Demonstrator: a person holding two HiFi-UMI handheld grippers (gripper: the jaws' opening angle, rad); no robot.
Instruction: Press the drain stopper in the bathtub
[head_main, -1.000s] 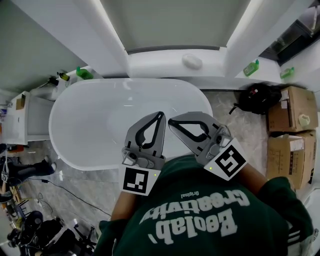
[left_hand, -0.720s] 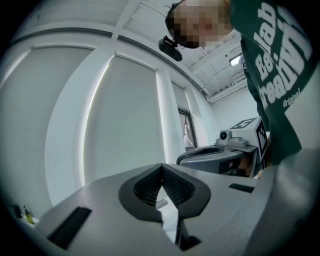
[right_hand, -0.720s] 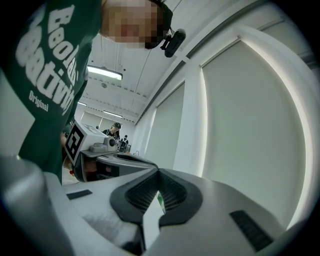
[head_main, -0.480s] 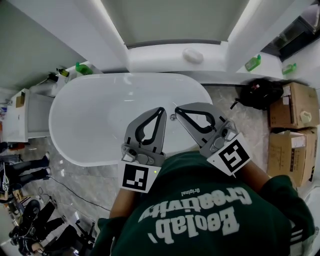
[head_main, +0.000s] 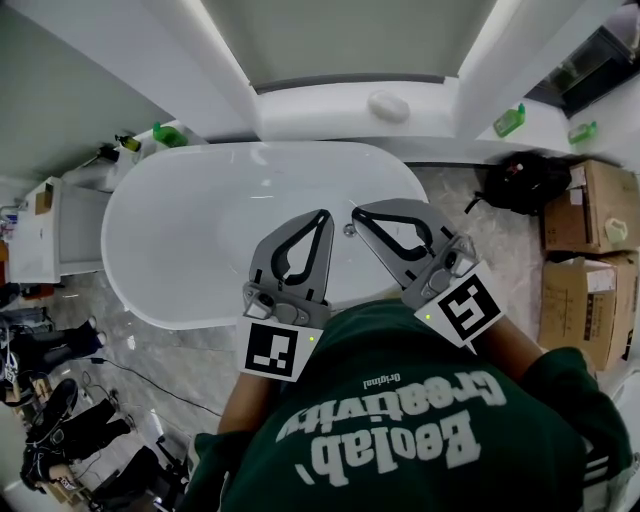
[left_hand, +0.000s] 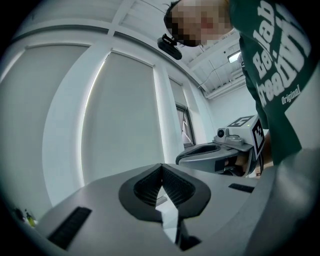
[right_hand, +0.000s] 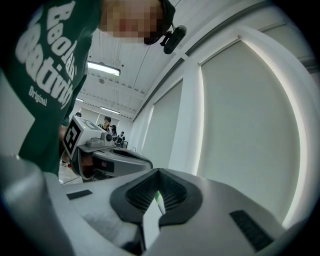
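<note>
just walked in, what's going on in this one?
A person in a green sweatshirt stands at the near side of an empty white bathtub, holding a gripper in each hand. The left gripper and right gripper are both shut and empty, held side by side over the tub's near rim. The drain stopper shows on the tub floor between their tips. Both gripper views face the window wall, so neither gripper is down at it yet.
</note>
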